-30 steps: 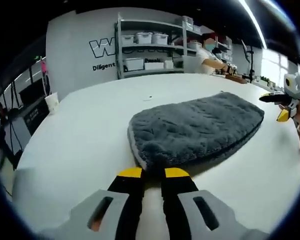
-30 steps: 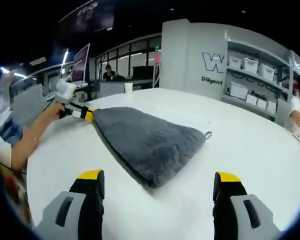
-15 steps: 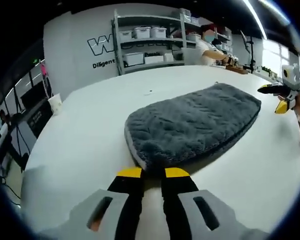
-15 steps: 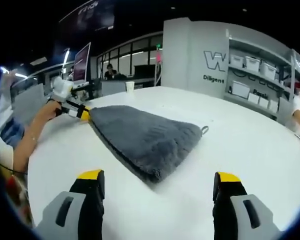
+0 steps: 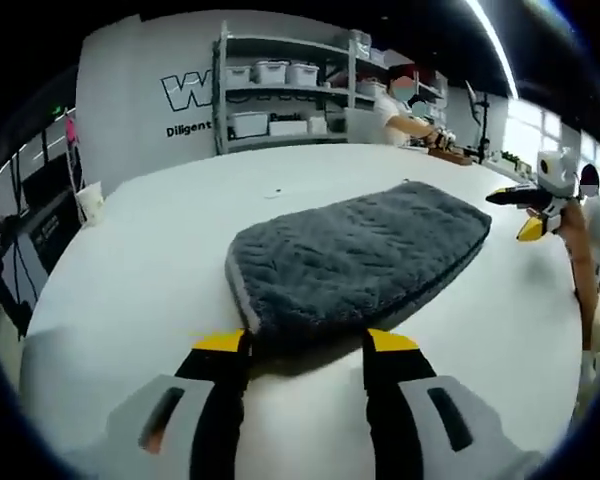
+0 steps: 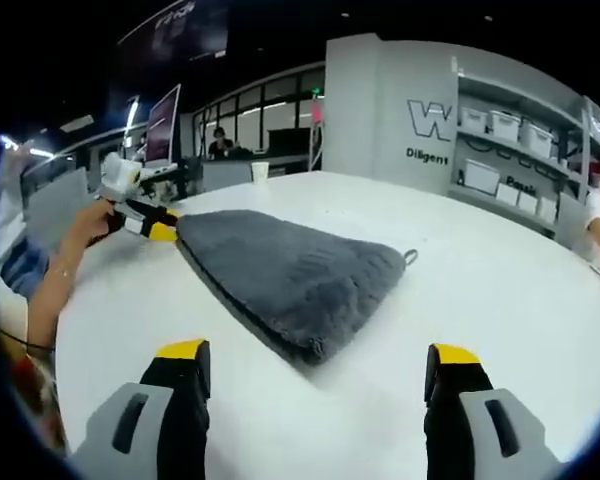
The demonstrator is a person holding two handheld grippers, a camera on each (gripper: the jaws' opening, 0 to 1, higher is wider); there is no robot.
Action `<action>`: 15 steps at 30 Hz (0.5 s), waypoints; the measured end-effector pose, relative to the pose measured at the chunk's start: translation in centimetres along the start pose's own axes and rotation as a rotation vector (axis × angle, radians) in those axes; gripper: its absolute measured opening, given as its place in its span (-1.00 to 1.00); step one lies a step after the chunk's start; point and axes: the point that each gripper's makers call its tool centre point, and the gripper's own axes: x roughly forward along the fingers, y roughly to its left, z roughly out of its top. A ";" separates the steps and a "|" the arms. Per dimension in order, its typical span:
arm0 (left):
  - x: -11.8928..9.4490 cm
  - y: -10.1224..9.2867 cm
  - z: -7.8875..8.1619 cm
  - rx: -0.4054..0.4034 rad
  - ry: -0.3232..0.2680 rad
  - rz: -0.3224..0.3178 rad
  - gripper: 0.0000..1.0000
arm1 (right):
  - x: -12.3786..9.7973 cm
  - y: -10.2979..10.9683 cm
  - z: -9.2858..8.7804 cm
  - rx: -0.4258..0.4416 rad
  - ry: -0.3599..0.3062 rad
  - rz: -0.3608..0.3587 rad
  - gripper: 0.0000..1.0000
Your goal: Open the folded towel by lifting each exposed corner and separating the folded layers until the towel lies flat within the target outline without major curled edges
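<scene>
A grey plush folded towel (image 5: 355, 258) lies on the white table (image 5: 130, 270). My left gripper (image 5: 306, 344) stands open low over the table, its yellow tips on either side of the towel's near corner. In the right gripper view the same towel (image 6: 290, 275) lies ahead, with a small hanging loop (image 6: 410, 257) at its right corner. My right gripper (image 6: 320, 354) is wide open and holds nothing, a short way back from the towel's near edge. Each gripper shows in the other's view: the right gripper (image 5: 515, 213) beyond the towel's far end, the left gripper (image 6: 163, 226) beside the towel's far left corner.
The table (image 6: 500, 290) is broad, with bare room on all sides of the towel. A paper cup (image 6: 259, 172) stands near its far edge. Shelves with white bins (image 5: 275, 95) line the back wall. A person (image 5: 400, 100) works at a bench behind.
My left gripper's jaws, close together at the towel's corner before, have spread apart. The right gripper has stayed wide open. The left view has shifted slightly.
</scene>
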 end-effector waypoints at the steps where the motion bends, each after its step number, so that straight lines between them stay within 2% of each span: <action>1: 0.0 -0.3 0.2 0.003 -0.010 -0.017 0.18 | 0.0 0.0 0.0 -0.001 0.000 0.001 0.76; 3: -0.1 -1.0 0.6 0.008 -0.030 -0.051 0.47 | 0.0 0.1 0.0 -0.002 -0.001 0.003 0.76; 4: -0.1 -1.5 1.0 0.051 -0.050 -0.071 0.58 | 0.0 0.1 0.0 -0.002 0.000 0.005 0.76; 5: -0.2 -1.6 1.0 0.058 -0.050 -0.075 0.66 | 0.0 0.1 0.0 -0.002 0.001 0.006 0.76; 11: -0.6 -2.9 2.0 0.072 -0.096 -0.130 0.94 | 0.1 0.5 0.0 -0.006 0.002 0.016 0.76; 15: -1.0 -3.2 2.0 0.048 -0.081 -0.156 0.96 | 0.3 0.6 -0.1 -0.008 0.010 0.016 0.76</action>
